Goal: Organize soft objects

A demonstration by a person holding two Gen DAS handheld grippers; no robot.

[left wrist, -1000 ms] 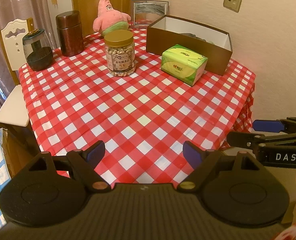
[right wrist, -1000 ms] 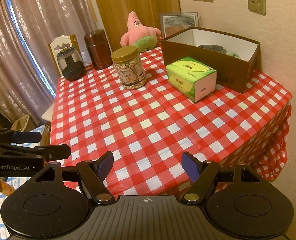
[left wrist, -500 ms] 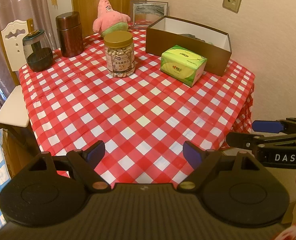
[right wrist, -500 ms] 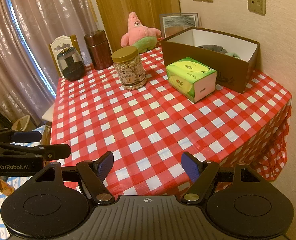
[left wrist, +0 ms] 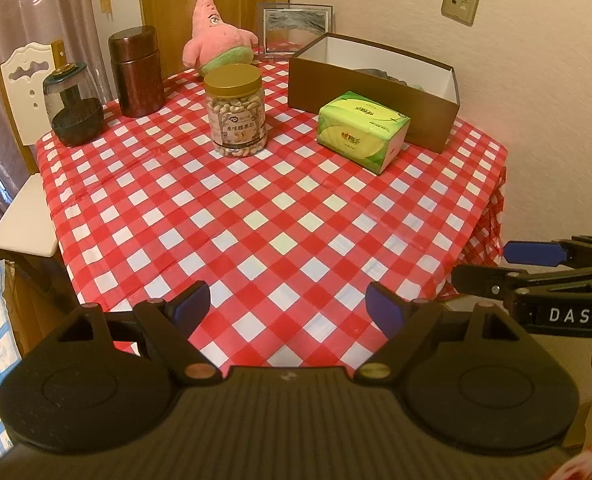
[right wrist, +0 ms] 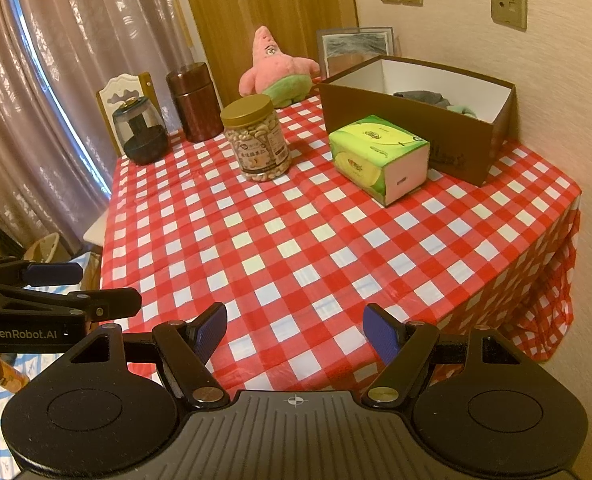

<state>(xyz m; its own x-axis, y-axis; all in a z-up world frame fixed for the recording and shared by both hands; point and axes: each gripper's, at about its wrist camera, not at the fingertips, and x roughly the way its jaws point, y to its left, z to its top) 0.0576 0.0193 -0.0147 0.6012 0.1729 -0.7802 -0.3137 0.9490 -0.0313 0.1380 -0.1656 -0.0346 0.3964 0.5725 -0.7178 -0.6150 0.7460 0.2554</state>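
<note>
Left view: my left tool (left wrist: 288, 306) hangs wide and empty over the near edge of the bench (left wrist: 256, 216). The pink plush toy (left wrist: 216, 36) sits at the far edge, left of the brown box (left wrist: 369, 92).

Right view: my right tool (right wrist: 295, 330) is wide, empty. The toy looks light and squashy; I judge its round belly the best hold.

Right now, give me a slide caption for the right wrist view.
Open right gripper hovers at the checkered table edge; pink starfish plush, tissue pack and brown box await sorting.
</note>
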